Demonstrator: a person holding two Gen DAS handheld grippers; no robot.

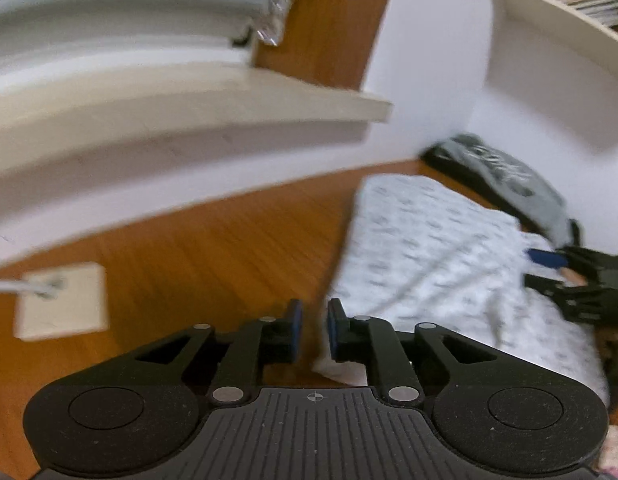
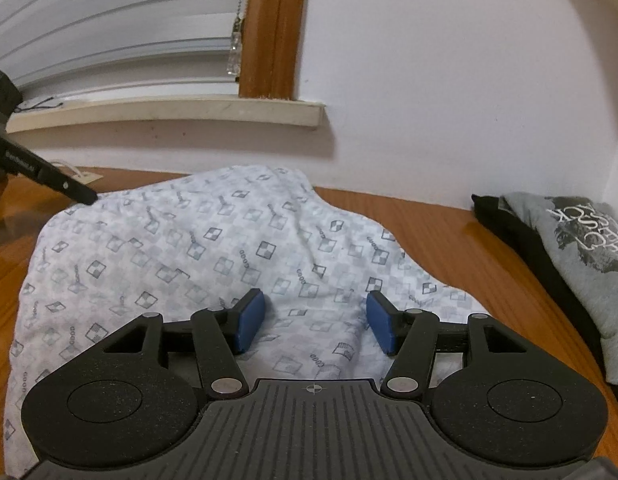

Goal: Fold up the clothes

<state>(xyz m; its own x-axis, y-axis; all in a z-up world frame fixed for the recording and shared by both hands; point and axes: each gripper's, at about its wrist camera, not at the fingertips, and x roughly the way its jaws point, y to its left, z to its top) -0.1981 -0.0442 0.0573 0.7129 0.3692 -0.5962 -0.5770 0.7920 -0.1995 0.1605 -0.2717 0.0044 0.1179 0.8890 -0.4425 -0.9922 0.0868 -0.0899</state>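
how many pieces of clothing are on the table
3: a white patterned garment spread in the middle, a grey printed shirt at the right, folded on a black garment. More may be hidden.

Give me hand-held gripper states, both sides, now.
Left hand-held gripper: nearly closed, narrow gap at the patterned garment edge; grip cannot be told.
Right hand-held gripper: open, over the garment, holding nothing.

Right claw [image 2: 315, 322] over the near part of a white patterned garment [image 2: 181, 248], blue pads [image 2: 251, 320] spread wide apart, nothing between them. Garment lies rumpled on the wooden surface [image 2: 461, 256], far edge humped near the wall. Left claw's [image 2: 65, 188] dark tip at the garment's far left edge; contact unclear. Grey printed shirt [image 2: 581, 252] folded at right, on a black item [image 2: 505, 220], apart from the garment.
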